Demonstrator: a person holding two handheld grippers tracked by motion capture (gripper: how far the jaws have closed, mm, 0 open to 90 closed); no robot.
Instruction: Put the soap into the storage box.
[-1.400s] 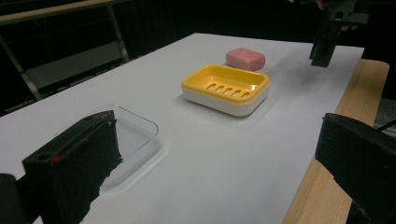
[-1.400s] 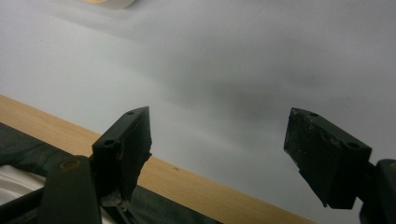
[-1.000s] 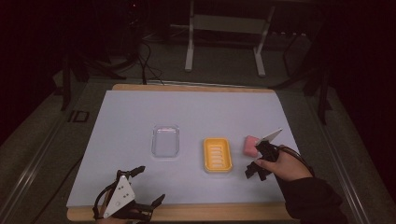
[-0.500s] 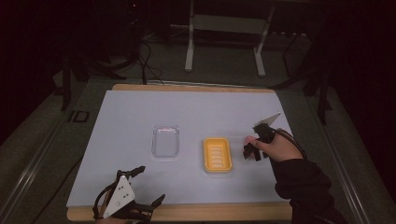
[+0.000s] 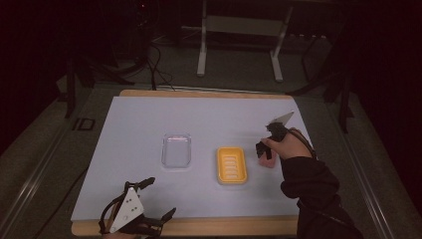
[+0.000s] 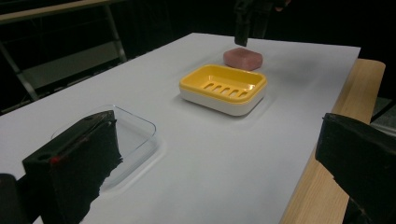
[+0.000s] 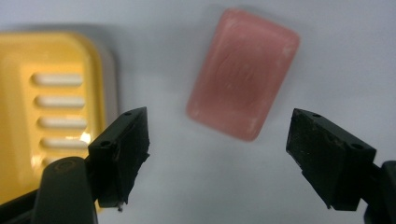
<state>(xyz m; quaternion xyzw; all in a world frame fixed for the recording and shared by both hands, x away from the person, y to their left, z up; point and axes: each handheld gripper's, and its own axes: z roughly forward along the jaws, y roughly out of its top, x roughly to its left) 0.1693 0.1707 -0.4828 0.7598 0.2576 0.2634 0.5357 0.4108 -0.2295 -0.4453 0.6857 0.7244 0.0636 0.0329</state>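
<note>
A pink soap bar lies flat on the white table cover, just right of a yellow slotted soap dish. My right gripper hangs open above the soap bar, pointing down, its jaws wide apart with nothing between them. A clear plastic lid lies left of the soap dish. My left gripper rests open near the table's front left edge, empty, facing the clear lid and the soap bar.
The white cover spreads over a wooden table whose edge shows at the front. A metal stand and cables are on the dark floor behind the table.
My right gripper has moved forward and left and now hangs directly above the pink soap, pointing down. The left gripper has stayed put.
</note>
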